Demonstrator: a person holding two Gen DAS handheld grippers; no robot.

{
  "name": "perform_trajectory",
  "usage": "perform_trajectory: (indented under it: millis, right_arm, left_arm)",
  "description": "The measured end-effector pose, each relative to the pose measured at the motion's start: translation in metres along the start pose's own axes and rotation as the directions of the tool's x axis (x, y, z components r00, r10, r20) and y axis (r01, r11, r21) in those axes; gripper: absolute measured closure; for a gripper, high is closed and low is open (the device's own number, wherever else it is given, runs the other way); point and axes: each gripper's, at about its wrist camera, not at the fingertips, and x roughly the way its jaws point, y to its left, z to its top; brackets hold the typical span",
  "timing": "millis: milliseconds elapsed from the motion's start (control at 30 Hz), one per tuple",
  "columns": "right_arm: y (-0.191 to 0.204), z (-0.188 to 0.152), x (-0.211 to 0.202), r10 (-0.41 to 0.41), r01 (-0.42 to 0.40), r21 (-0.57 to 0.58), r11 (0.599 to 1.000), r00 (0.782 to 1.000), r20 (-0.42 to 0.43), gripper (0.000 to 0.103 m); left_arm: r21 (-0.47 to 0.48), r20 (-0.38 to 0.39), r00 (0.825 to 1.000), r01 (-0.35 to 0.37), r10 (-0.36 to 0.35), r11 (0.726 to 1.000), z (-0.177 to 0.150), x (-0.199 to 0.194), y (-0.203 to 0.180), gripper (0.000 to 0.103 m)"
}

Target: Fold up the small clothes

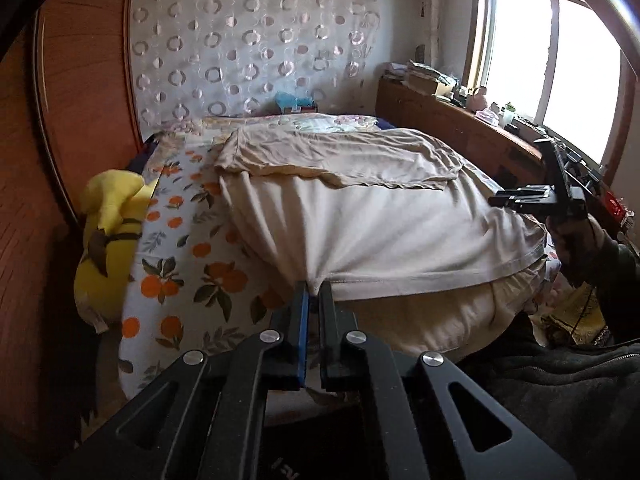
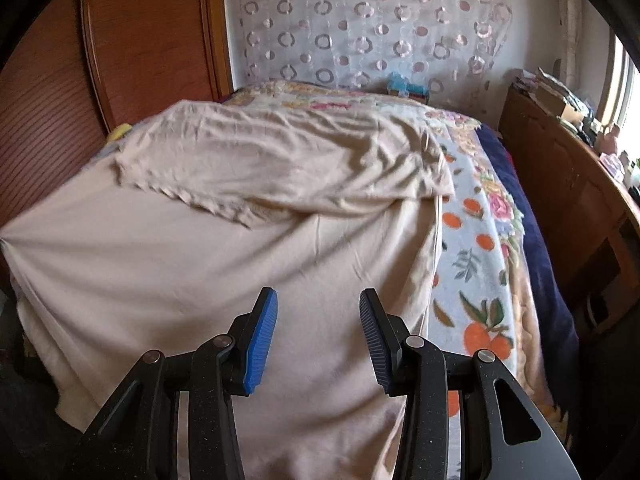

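A beige garment (image 1: 380, 224) lies spread on the bed, its far part folded over into a darker tan layer (image 1: 344, 156). My left gripper (image 1: 314, 290) is shut on the garment's near hem, and the cloth fans out taut from the pinch. In the right wrist view the same garment (image 2: 208, 264) covers the bed. My right gripper (image 2: 318, 312) is open just above the garment's near right part, with nothing between its blue pads (image 2: 262, 340). The right gripper also shows in the left wrist view (image 1: 500, 200), at the garment's right edge.
An orange-print blanket (image 1: 180, 264) covers the bed. A yellow plush toy (image 1: 108, 240) lies at its left edge by a wooden wardrobe (image 1: 80, 80). A wooden cabinet (image 1: 460, 128) with clutter stands at the right under the window. A patterned curtain (image 1: 248, 40) hangs behind.
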Motion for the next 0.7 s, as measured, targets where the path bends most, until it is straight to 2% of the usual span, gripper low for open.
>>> perform_trajectory:
  millis: [167,300,400,500,600,633,667,700]
  right_arm:
    - [-0.001,-0.005,0.001,0.008,-0.008,0.011,1.000,1.000,-0.001,0.059]
    - [0.002,-0.006,-0.012,0.031,-0.031,-0.002,1.000,0.999,0.021,0.059]
    - [0.011,-0.003,-0.016,0.041,-0.040,-0.022,0.999,0.998,0.042,0.059]
    - [0.019,0.000,-0.014,0.057,-0.056,-0.029,0.998,0.997,0.055,0.059]
    - [0.024,0.001,-0.010,0.063,-0.062,-0.033,0.998,0.997,0.054,0.059]
    - [0.025,0.001,-0.009,0.065,-0.064,-0.033,0.997,0.996,0.054,0.059]
    - [0.025,0.001,-0.008,0.067,-0.066,-0.031,0.997,0.996,0.052,0.059]
    - [0.026,0.000,-0.006,0.068,-0.067,-0.031,0.997,0.996,0.051,0.059]
  left_arm:
    - [0.025,0.011,1.000,0.007,-0.007,1.000,0.016,0.015,-0.010,0.098]
    - [0.047,0.060,0.997,0.053,-0.056,0.998,0.049,0.020,-0.018,0.098]
    - [0.089,0.077,0.990,0.111,-0.118,0.990,0.080,0.033,-0.034,0.098]
    - [0.134,0.059,0.985,0.153,-0.162,0.979,0.102,0.053,-0.050,0.098]
    - [0.149,0.010,0.987,0.156,-0.159,0.976,0.117,0.082,-0.055,0.098]
    - [0.139,-0.018,0.986,0.166,-0.165,0.976,0.120,0.095,-0.053,0.097]
    - [0.133,-0.033,0.986,0.168,-0.165,0.977,0.121,0.100,-0.051,0.091]
    - [0.126,-0.055,0.986,0.164,-0.158,0.978,0.120,0.107,-0.048,0.080]
